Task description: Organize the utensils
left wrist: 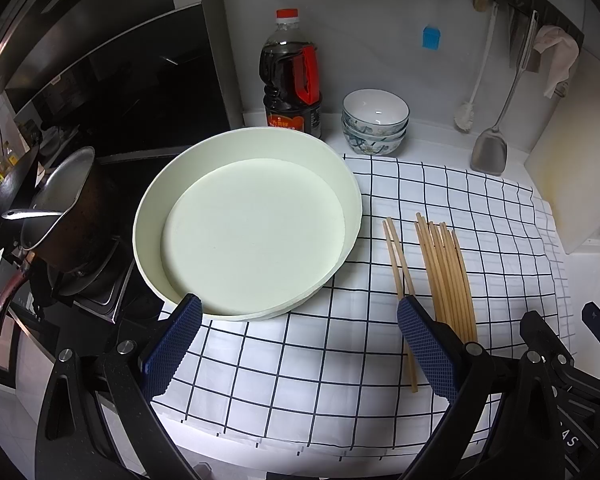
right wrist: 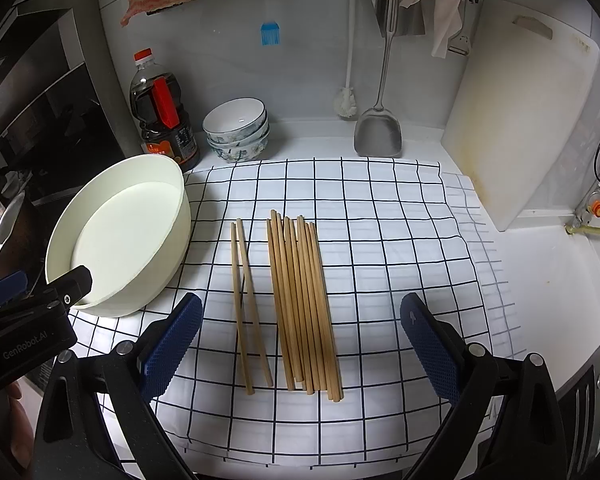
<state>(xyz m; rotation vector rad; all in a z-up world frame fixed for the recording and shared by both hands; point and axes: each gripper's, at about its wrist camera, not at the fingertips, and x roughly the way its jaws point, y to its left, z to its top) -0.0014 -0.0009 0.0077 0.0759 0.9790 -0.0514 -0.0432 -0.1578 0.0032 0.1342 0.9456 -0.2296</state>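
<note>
Two grippers: both in view, each with jaws spread wide and nothing between the blue pads.
Right gripper (right wrist: 300, 344): hovers low over the near edge of the checked cloth (right wrist: 400, 240), centred on the chopsticks; no contact visible.
Left gripper (left wrist: 298, 344): hovers over the cloth between the white tray (left wrist: 148, 208) and the chopsticks; its left pad overlaps the tray's near rim in its own view, contact cannot be told.
Chopstick pair (right wrist: 248, 304): two sticks lying loose on the cloth, crossing slightly, just left of the main group and apart from it.
Chopstick bundle (right wrist: 304, 304): roughly ten sticks, side by side and touching, tips pointing away from the cameras; near ends uneven.
Tray contents: none visible; the round shallow tray sits at the cloth's left edge, beside the stove.
Bowls (right wrist: 236, 128): stacked, behind the cloth, next to the dark sauce bottle (right wrist: 162, 120).
Back wall: spatula (right wrist: 378, 132), white brush, blue silicone brush and a cloth hang from the rail; cutting board (right wrist: 520, 112) leans at right.
Progress (judgement): very early. No stick is held, none is in the tray.
Remaining (judgement): if the tray is the destination, which the pictures do not confirm, all sticks are left to gather, even up and move.
Likely next step (judgement): right gripper closes on some sticks, the stray pair being the easiest to isolate.
</note>
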